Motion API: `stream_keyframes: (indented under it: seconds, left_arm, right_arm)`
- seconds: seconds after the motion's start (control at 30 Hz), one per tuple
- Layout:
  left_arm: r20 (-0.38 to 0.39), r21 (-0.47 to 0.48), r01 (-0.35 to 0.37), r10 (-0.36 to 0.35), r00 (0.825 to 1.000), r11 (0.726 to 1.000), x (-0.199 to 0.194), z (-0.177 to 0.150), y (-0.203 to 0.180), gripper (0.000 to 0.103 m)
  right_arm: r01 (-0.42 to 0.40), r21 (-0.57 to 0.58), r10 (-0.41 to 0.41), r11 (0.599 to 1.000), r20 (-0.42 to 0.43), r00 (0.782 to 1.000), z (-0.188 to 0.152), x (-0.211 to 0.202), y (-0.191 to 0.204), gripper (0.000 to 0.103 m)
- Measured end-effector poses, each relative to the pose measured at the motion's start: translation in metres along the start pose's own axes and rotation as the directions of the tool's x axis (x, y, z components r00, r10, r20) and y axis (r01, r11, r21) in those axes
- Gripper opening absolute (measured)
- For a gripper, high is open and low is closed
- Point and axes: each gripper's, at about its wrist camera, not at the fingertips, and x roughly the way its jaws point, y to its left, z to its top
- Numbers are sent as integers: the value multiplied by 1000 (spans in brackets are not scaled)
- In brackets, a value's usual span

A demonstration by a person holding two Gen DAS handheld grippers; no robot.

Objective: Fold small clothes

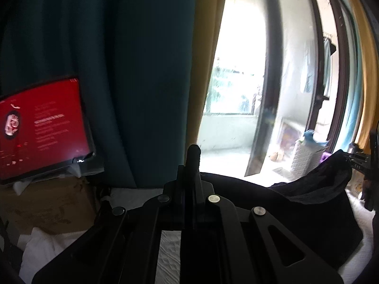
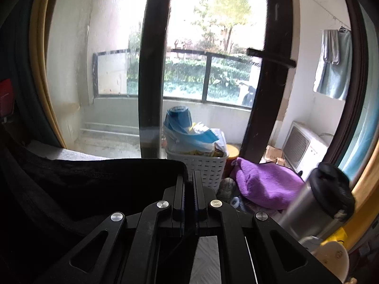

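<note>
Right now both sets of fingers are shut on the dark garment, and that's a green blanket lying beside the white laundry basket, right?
Not quite: the blanket beside the white laundry basket is purple, not green, as the right wrist view shows. The rest holds: the left gripper and the right gripper are each shut on the dark garment.

White textured bedding [image 1: 169, 255] carries a black garment [image 1: 296, 213].

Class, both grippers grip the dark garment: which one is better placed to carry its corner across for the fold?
Neither clearly. The left gripper and right gripper are each shut on an edge of the dark garment, stretched between them.
</note>
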Motion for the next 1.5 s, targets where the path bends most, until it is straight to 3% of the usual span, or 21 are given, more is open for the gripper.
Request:
stream_keyframes:
  seconds: [0.3,0.43,0.6,0.67,0.7,0.73,0.77,0.8,0.83,0.87,1.0,1.17,1.23,1.3,1.5]
  left_arm:
    - [-119,-13,0,-1,993,1000,79,-18,11,3]
    - [-176,-79,25,-39,984,997,107,-30,20,3]
    - [-226,-118,-8,-19,974,993,124,-46,31,4]
    - [-244,-117,-17,-13,970,993,124,-46,31,9]
    - [-232,-115,-34,6,973,993,119,-44,31,20]
    - [-219,-117,-40,14,976,992,117,-41,31,35]
    - [-196,-126,-47,22,980,991,109,-37,32,41]
    - [-185,-134,-52,26,982,990,104,-33,38,48]
    - [-168,-138,-56,32,985,989,95,-28,38,48]
    - [-158,-136,-58,36,987,989,89,-24,37,48]
    - [-121,-114,-43,29,992,993,53,-14,25,49]
    - [-130,-86,-8,-3,991,996,19,-24,8,49]
    - [-148,-98,0,-14,989,995,10,-31,5,49]
    - [-168,-114,11,-30,985,993,4,-39,1,49]
    - [-220,-116,20,-45,974,993,0,-64,-1,49]
  right_arm:
    - [-27,-31,23,999,-100,995,-6,71,6,5]
    - [-28,-30,23,999,-151,988,-11,95,7,5]
    - [-12,-33,5,999,-198,980,-21,107,10,6]
    - [-14,-42,6,999,-203,979,-21,106,11,9]
    - [-12,-50,1,999,-199,980,-19,104,13,14]
    - [-4,-54,-6,999,-194,981,-18,100,13,27]
    - [-2,-53,-8,999,-186,982,-17,96,13,52]
    - [-10,-48,1,999,-176,984,-14,90,13,66]
    - [-19,-48,11,999,-163,987,-12,84,14,82]
    - [-25,-54,17,998,-153,988,-10,77,15,84]
    - [-50,-91,37,995,-141,989,-5,52,27,84]
    - [-131,-115,108,985,-187,977,-18,37,51,83]
    - [-188,-118,161,975,-210,964,-27,33,66,81]
    - [-249,-136,211,959,-246,946,-37,30,83,71]
    - [-336,-187,256,923,-351,900,-56,45,121,70]
